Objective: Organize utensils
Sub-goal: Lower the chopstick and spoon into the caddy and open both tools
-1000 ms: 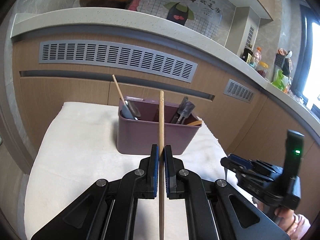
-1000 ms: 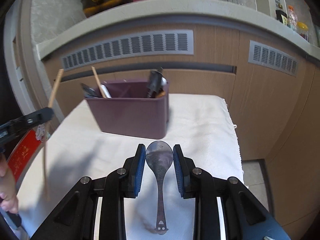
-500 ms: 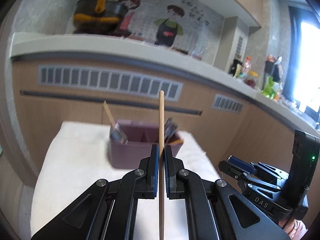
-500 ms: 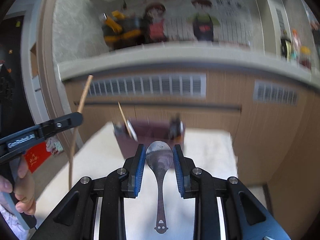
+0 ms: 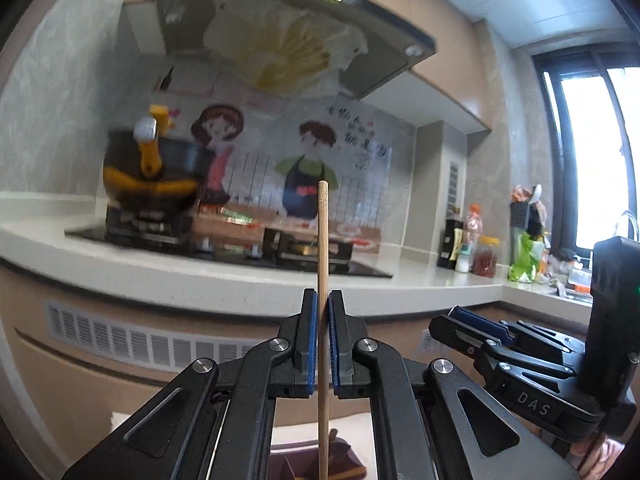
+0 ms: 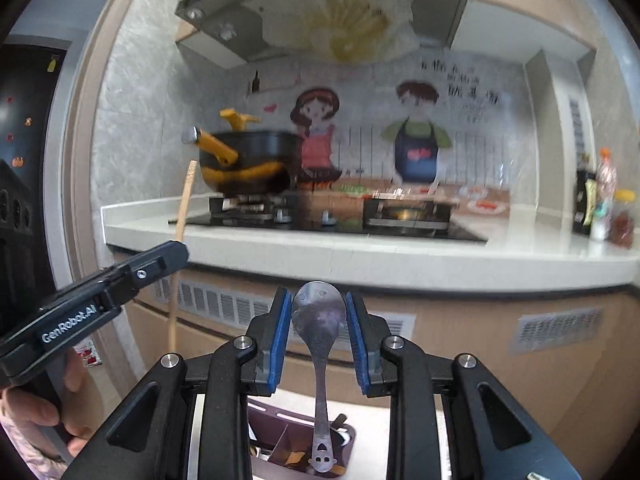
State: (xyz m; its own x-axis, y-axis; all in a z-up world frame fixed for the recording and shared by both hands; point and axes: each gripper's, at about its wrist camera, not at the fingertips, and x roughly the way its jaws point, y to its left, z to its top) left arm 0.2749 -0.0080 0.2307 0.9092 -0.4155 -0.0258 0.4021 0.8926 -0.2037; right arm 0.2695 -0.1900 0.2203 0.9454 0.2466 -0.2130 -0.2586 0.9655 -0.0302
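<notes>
Left gripper: pads clamped tight on a wooden chopstick. Stick stands upright across the jaws, top end well above the fingertips, lower end running down past them.

Right gripper: pads pressed on the two sides of a metal spoon, gripping it at the bowl. Bowl up, handle hanging straight down below the jaws.

Purple utensil caddy: below and slightly ahead of both grippers, only its top edge and dividers showing under the fingers in each wrist view. It sits on a white cloth on the tabletop.

Key relation: both utensils have the long axis vertical, and the caddy's open compartments lie underneath. The spoon's handle tip appears over the caddy's interior; which compartment, cannot tell. The chopstick's lower end appears over the caddy near a divider.

Judgement: next move is a straight drop, tail end first. The right gripper looks slightly better lined up over the opening. Risk: catching a divider or the utensils already standing inside.
</notes>
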